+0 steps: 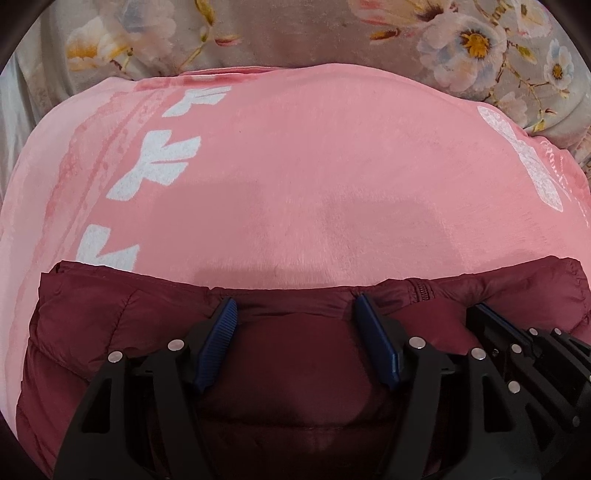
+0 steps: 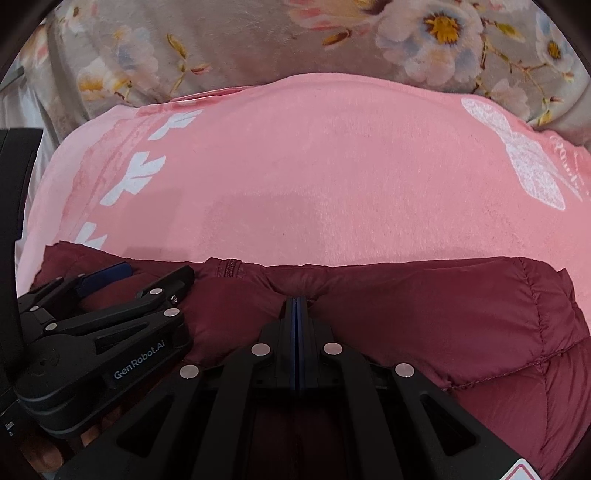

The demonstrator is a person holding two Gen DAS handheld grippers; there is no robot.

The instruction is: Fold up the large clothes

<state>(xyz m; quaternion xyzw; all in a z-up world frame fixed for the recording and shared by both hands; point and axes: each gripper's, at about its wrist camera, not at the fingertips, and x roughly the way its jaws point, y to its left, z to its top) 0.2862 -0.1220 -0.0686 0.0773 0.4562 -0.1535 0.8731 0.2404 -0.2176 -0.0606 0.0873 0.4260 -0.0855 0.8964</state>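
Note:
A maroon puffy jacket (image 1: pixel 110 325) (image 2: pixel 443 314) lies folded on a pink blanket, its far edge running across both views, with a zipper (image 1: pixel 421 291) (image 2: pixel 231 267) showing at that edge. My left gripper (image 1: pixel 295 299) (image 2: pixel 160 271) stands open, its blue pads (image 1: pixel 218 343) spread wide and pushed down onto the jacket near the edge; padded fabric bulges up between them. My right gripper (image 2: pixel 297 299) (image 1: pixel 476 306) sits just to its right, shut on a pinch of the jacket's edge, where the fabric puckers at its tips.
The pink blanket (image 1: pixel 295 166) (image 2: pixel 314 166) with white prints spreads out beyond the jacket. A grey floral blanket (image 1: pixel 480 37) (image 2: pixel 443 29) lies behind it. The two grippers stand close together, side by side.

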